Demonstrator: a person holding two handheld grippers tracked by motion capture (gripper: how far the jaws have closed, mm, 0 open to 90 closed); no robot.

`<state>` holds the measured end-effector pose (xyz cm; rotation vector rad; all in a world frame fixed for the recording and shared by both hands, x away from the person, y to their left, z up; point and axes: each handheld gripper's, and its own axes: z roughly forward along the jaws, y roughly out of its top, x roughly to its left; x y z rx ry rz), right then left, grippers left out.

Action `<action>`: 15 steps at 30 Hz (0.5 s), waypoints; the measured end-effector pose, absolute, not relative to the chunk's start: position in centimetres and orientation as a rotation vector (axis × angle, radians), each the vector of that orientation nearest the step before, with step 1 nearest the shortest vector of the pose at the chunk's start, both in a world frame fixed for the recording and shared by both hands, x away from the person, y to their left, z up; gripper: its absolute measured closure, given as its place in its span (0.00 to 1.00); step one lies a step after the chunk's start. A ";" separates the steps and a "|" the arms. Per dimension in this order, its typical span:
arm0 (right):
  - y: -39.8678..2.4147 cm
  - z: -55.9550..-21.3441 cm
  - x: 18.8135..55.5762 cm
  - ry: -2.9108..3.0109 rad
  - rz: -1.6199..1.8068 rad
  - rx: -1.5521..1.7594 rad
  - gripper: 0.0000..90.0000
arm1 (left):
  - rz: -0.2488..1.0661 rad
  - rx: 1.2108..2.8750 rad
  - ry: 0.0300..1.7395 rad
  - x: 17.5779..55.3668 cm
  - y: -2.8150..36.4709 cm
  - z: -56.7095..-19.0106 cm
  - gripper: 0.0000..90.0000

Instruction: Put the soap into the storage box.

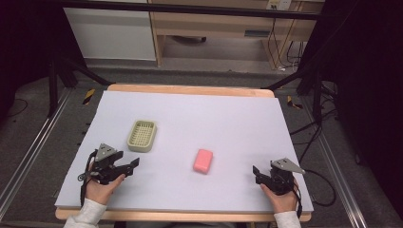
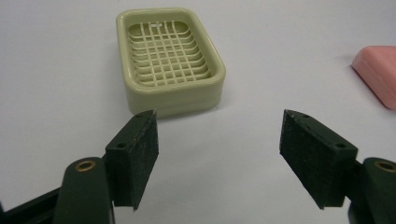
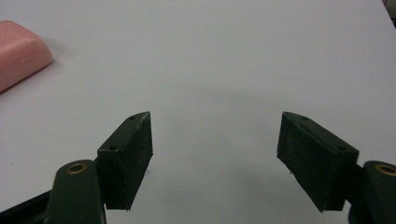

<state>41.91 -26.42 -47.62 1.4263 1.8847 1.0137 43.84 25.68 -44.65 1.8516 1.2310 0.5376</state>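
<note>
A pale green soap dish (image 1: pixel 142 135) with a grid floor sits left of the table's middle, empty. A pink soap bar (image 1: pixel 203 160) lies flat to its right, nearer the front. My left gripper (image 1: pixel 133 164) rests low at the front left, open, jaws wide apart and empty. In the left gripper view the dish (image 2: pixel 169 58) is just beyond the open left gripper (image 2: pixel 219 140), with the pink bar (image 2: pixel 377 74) at the right edge. My right gripper (image 1: pixel 256 172) is at the front right, open and empty. The right gripper view shows the pink bar (image 3: pixel 21 56) far left of the open right gripper (image 3: pixel 215 140).
A white sheet (image 1: pixel 190 118) covers the wooden table, whose edge (image 1: pixel 190 89) shows at the back. Black frame legs (image 1: pixel 71 71) and cables (image 1: pixel 313 133) stand on the floor around the table. A wooden desk (image 1: pixel 214 23) is behind.
</note>
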 end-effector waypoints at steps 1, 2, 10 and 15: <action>-26.4 -47.6 41.9 1.885 1.014 1.426 0.30 | 0.539 1.851 1.231 43.8 25.6 -44.7 0.31; -26.4 -47.6 41.9 1.885 1.014 1.425 0.30 | 0.536 1.856 1.227 43.8 25.5 -44.7 0.31; -26.4 -47.7 41.9 1.888 1.006 1.414 0.31 | 0.531 1.866 1.213 43.9 24.6 -44.7 0.30; -26.4 -47.7 41.9 1.887 1.003 1.412 0.32 | 0.530 1.875 1.201 43.9 24.1 -44.7 0.29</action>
